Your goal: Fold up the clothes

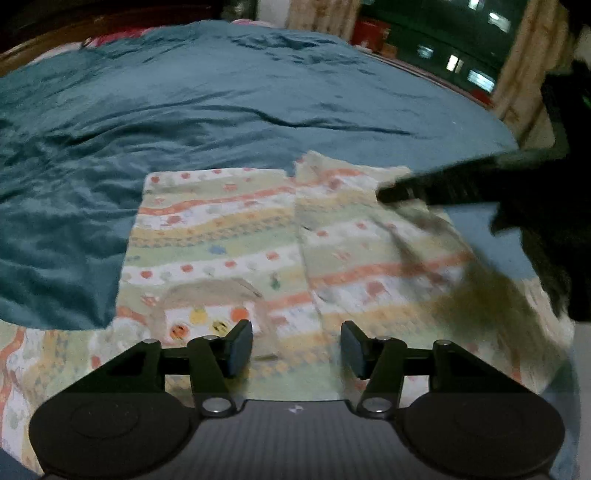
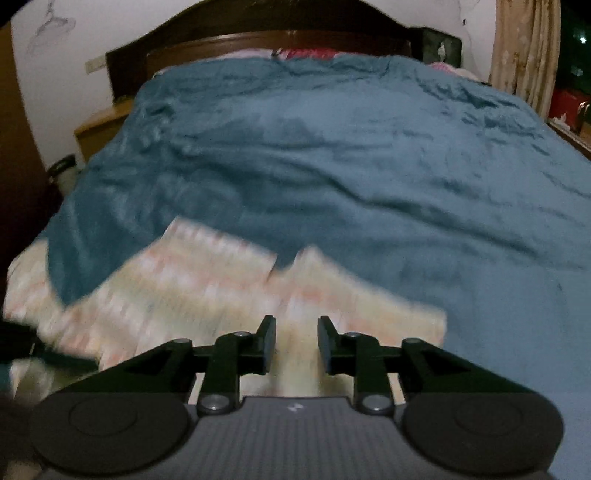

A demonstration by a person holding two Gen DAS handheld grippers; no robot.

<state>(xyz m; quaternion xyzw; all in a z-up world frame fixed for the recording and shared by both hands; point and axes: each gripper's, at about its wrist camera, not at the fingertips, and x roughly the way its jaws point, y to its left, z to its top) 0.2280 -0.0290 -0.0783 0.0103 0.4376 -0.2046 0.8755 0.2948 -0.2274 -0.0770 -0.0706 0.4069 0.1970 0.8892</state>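
A pale garment [image 1: 229, 236] with orange, yellow and green patterned stripes lies flat on the teal bedspread [image 1: 184, 103]; it looks like a pair of trousers with two legs side by side. My left gripper [image 1: 296, 349] hovers open above its near end, nothing between the fingers. The right gripper [image 1: 384, 194] reaches in from the right over the far right leg, blurred. In the right wrist view the same garment [image 2: 207, 291] is motion-blurred, and my right gripper [image 2: 296, 343] is open just above it, holding nothing.
The teal bedspread [image 2: 351, 166] covers the bed up to a dark wooden headboard [image 2: 266, 33]. A bedside table [image 2: 99, 125] stands at the left. Curtains [image 2: 524, 48] and a dark window [image 1: 443, 44] lie to the right. A similar patterned sheet [image 1: 22, 387] shows at the bed's near left.
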